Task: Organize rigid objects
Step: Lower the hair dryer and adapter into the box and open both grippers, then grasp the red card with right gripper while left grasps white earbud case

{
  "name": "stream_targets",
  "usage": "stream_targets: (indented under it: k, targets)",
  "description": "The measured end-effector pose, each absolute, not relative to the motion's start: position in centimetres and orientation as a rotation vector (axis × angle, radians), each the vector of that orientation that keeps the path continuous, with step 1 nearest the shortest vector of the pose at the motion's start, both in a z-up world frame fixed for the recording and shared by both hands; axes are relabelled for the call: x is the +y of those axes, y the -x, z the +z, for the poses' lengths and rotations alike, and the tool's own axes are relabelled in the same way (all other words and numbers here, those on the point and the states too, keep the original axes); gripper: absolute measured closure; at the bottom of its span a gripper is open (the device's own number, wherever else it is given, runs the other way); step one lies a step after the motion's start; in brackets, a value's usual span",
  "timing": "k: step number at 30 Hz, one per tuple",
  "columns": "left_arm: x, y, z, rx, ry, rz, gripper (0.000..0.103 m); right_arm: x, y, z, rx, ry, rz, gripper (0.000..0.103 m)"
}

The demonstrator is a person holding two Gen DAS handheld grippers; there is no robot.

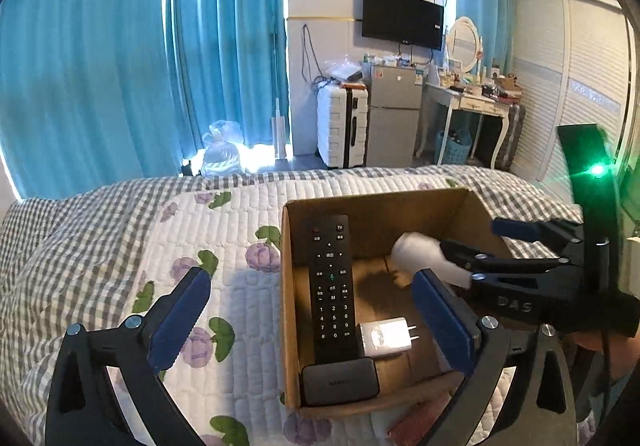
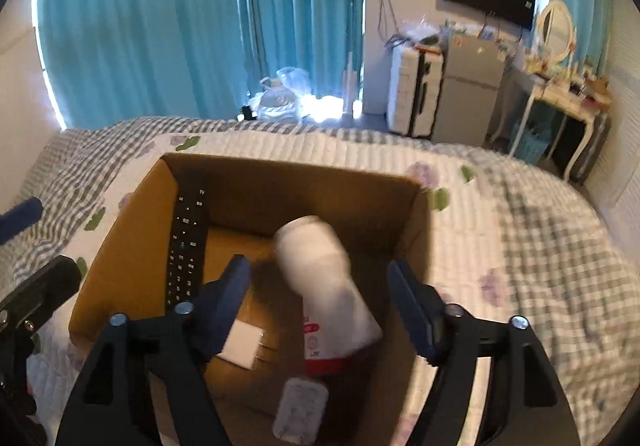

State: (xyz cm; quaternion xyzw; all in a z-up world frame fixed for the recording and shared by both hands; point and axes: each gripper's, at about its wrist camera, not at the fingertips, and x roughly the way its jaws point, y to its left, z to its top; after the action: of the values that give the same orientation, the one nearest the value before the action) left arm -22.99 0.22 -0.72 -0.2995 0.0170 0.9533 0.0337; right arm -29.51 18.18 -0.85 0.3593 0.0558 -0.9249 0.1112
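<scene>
Bottle [image 2: 326, 278] — white with a red base, blurred — is tilted over the middle of the cardboard box [image 2: 124, 246] on the bed [image 1: 224, 214], and from your right-hand view its body shows between the right gripper [image 2: 318, 310]'s spread jaws with gaps on both sides. I judge it has just been let go or is barely held; the blur keeps me from telling whether anything touches it. Your left gripper [image 1: 308, 322] hangs with jaws wide apart, holding nothing, straddling the box's near left wall.

Inside already: a black remote [image 1: 331, 286] leaning along the wall at 9 o'clock, a white charger [image 1: 386, 336] on the floor and a small black puck [image 1: 340, 380] at the 6 o'clock corner.

The risk — the bottle may land on the charger's prongs or roll and knock the remote flat. The soft quilt could also let the box tip if you bump its wall.
</scene>
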Motion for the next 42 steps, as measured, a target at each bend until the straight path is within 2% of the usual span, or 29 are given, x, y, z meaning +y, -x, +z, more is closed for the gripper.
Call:
stream_targets:
  k: [7, 14, 20, 30, 33, 37, 39, 41, 42]
  targets:
    - [-0.2, 17.7, 3.5, 0.038, 0.806, 2.984, 0.001, 19.3, 23.1, 4.6, 0.247, -0.961, -2.79, 0.008]
    - [-1.0, 11.9, 5.3, 0.057, 0.791, 3.005, 0.0, 18.7, 16.0, 6.7, 0.288, -0.944, -2.793, 0.0]
    - [-1.6, 9.2, 2.1, 0.027, 0.872, 2.991, 0.0, 17.7, 13.3, 2.2, 0.243, -1.036, -2.725, 0.0]
    - [-2.1, 10.9, -6.2, 0.03, 1.065, 3.023, 0.0, 15.6, 15.8, -9.7, 0.178, -1.24, -2.614, 0.0]
    - [-2.6, 11.5, -8.3, 0.052, 1.14, 3.032, 0.0, 14.8, 16.8, -11.8, 0.197, -1.286, -2.569, 0.0]
    - [-3.6, 12.2, -10.4, -0.023, 1.255, 2.978, 0.0, 13.9, 18.1, -13.3, 0.205, -1.308, -2.533, 0.001]
    - [-3.7, 12.3, -10.8, -0.037, 1.274, 2.97, 0.0, 13.3, 18.7, -14.3, 0.216, -1.328, -2.504, 0.007]
    - [-3.6, 12.3, -11.1, -0.035, 1.293, 2.961, 0.0, 12.9, 19.0, -15.1, 0.263, -1.361, -2.497, 0.027]
    - [-3.5, 12.2, -11.1, -0.027, 1.292, 2.956, 0.0, 12.9, 18.8, -15.2, 0.281, -1.352, -2.502, 0.028]
